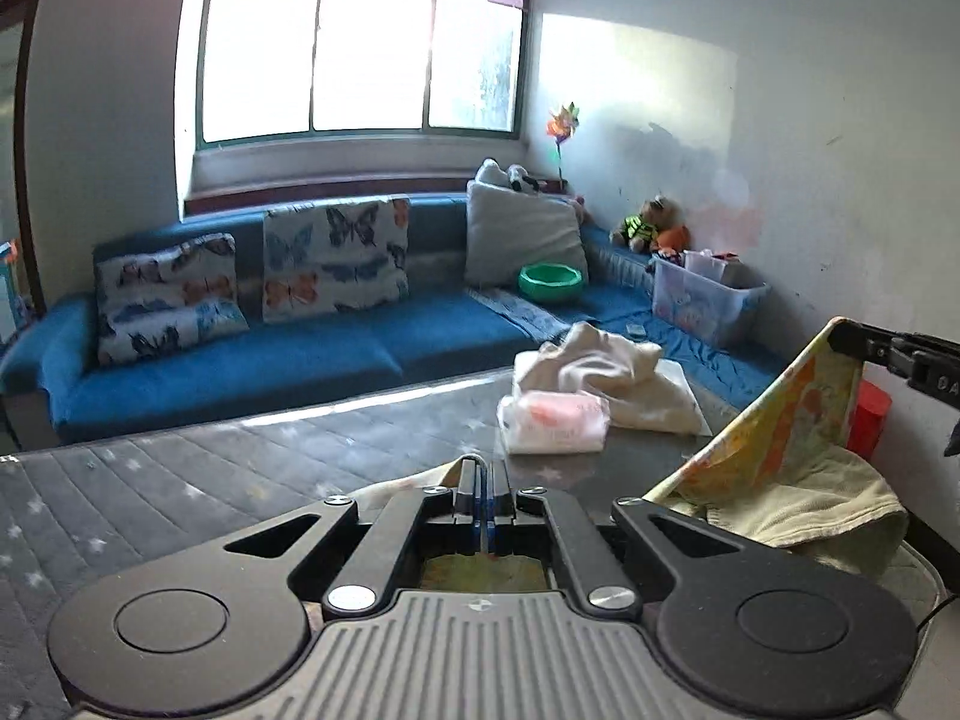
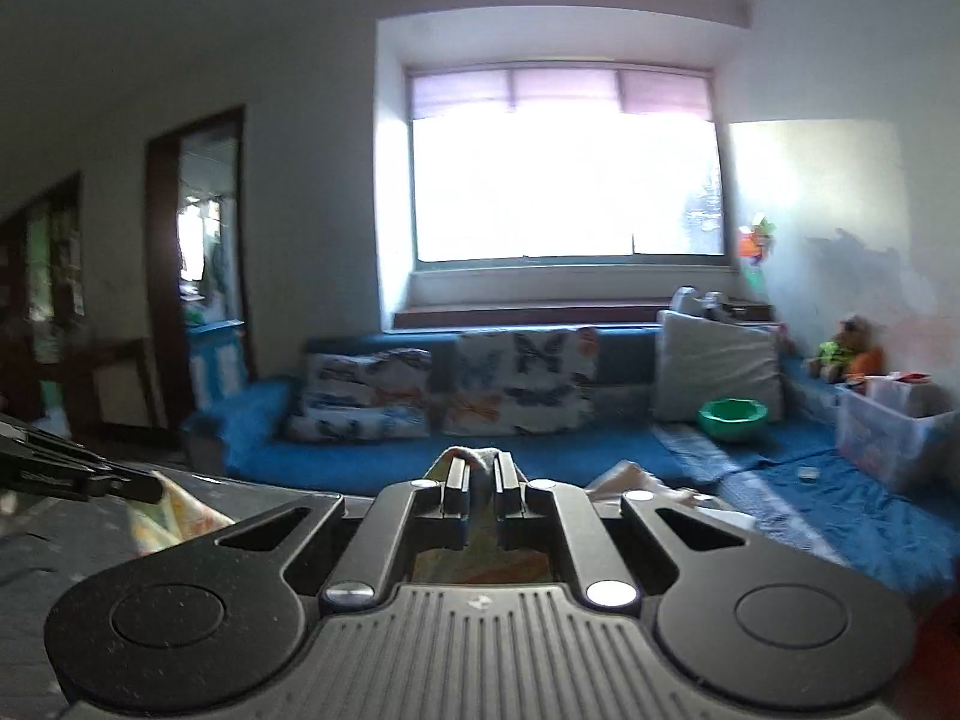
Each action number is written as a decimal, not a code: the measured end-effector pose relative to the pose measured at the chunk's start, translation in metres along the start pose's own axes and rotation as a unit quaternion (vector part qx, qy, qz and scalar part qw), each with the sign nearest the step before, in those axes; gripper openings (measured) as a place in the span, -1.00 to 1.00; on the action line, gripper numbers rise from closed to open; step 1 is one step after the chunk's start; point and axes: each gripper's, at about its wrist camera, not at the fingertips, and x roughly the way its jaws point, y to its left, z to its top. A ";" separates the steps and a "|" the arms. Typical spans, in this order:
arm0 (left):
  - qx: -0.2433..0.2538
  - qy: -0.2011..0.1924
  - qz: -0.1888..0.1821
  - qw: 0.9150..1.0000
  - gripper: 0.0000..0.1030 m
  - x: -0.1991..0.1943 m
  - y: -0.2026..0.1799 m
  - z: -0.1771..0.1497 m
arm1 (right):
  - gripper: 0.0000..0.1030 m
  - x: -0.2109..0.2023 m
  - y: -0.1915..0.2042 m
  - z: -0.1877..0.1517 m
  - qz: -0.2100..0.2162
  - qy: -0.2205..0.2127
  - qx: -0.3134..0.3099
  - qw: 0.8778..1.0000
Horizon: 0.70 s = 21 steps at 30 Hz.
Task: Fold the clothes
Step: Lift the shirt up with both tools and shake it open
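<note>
A yellow printed cloth (image 1: 780, 420) with orange figures hangs stretched between both grippers above a dark quilted table (image 1: 180, 480). My left gripper (image 1: 485, 468) is shut on one corner of it. My right gripper (image 2: 480, 468) is shut on another corner; it shows from the side at the right edge of the left wrist view (image 1: 888, 348), lifted higher. The cloth's lower part lies bunched with a pale green towel side (image 1: 840, 510) on the table. In the right wrist view the cloth (image 2: 174, 510) trails left to the left gripper's fingers (image 2: 120, 483).
A cream garment pile (image 1: 606, 372) and a plastic-wrapped packet (image 1: 552, 420) lie on the table's far side. A blue corner sofa (image 1: 300, 354) with butterfly cushions, a green bowl (image 1: 552, 282) and a clear storage box (image 1: 702, 300) stands behind. A red container (image 1: 870, 420) is at right.
</note>
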 end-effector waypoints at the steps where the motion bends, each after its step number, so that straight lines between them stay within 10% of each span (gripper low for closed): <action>1: 0.001 -0.002 0.006 1.000 -0.97 -0.002 0.002 0.002 | -0.88 0.000 0.002 0.004 0.000 -0.002 -0.003 1.000; 21: -0.017 -0.071 0.108 0.992 -0.97 -0.061 0.073 0.035 | -0.88 0.041 0.064 0.053 0.050 -0.027 -0.040 0.998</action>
